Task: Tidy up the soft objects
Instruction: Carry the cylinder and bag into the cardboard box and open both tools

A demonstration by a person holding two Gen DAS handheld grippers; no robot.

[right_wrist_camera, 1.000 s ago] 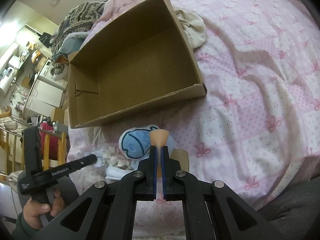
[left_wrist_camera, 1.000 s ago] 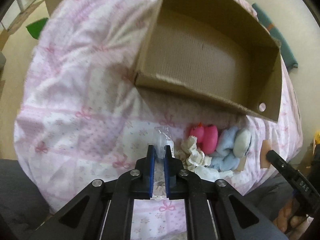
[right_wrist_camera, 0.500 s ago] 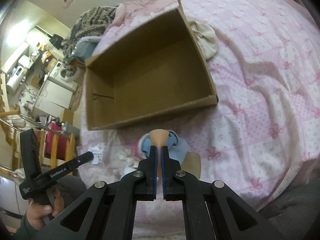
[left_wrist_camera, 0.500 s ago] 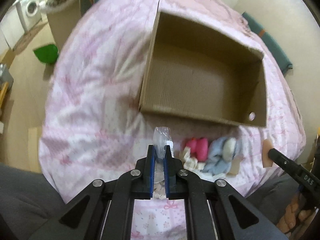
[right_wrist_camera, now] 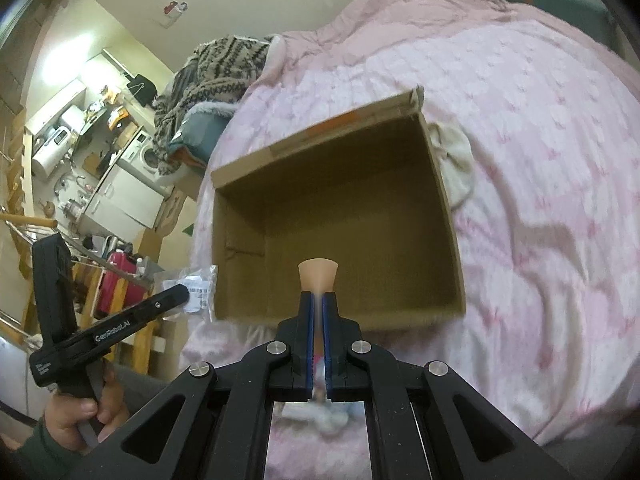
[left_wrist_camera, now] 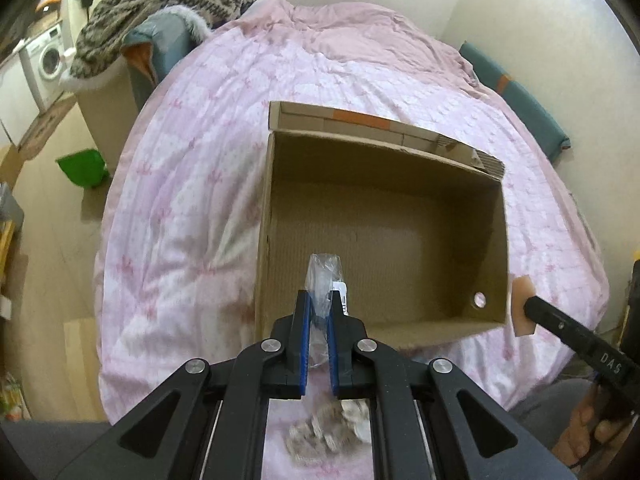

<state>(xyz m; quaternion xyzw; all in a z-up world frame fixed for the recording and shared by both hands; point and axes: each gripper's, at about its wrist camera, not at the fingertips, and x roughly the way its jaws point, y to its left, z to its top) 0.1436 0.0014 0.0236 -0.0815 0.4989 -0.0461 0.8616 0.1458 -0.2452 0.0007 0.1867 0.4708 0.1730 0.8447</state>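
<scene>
An open, empty cardboard box [left_wrist_camera: 384,216] lies on the pink bed [left_wrist_camera: 192,168]; it also shows in the right wrist view [right_wrist_camera: 340,216]. My left gripper [left_wrist_camera: 319,300] is shut on a clear plastic packet [left_wrist_camera: 325,276] and holds it above the box's near left corner. The packet also shows in the right wrist view [right_wrist_camera: 196,286]. My right gripper [right_wrist_camera: 319,298] is shut on a flat peach-coloured soft piece [right_wrist_camera: 318,276], held above the box's near edge. That piece shows at the right of the left wrist view [left_wrist_camera: 522,310]. Blurred soft items lie below both grippers.
A cream cloth [right_wrist_camera: 456,164] lies against the box's right side. A patterned knit garment [left_wrist_camera: 160,4] is piled at the bed's far left. A green object [left_wrist_camera: 82,168] sits on the floor to the left. A washing machine [left_wrist_camera: 44,64] stands further back.
Both grippers have risen and moved forward over the box with their loads. The pile of soft toys has dropped out of sight below the fingers.
</scene>
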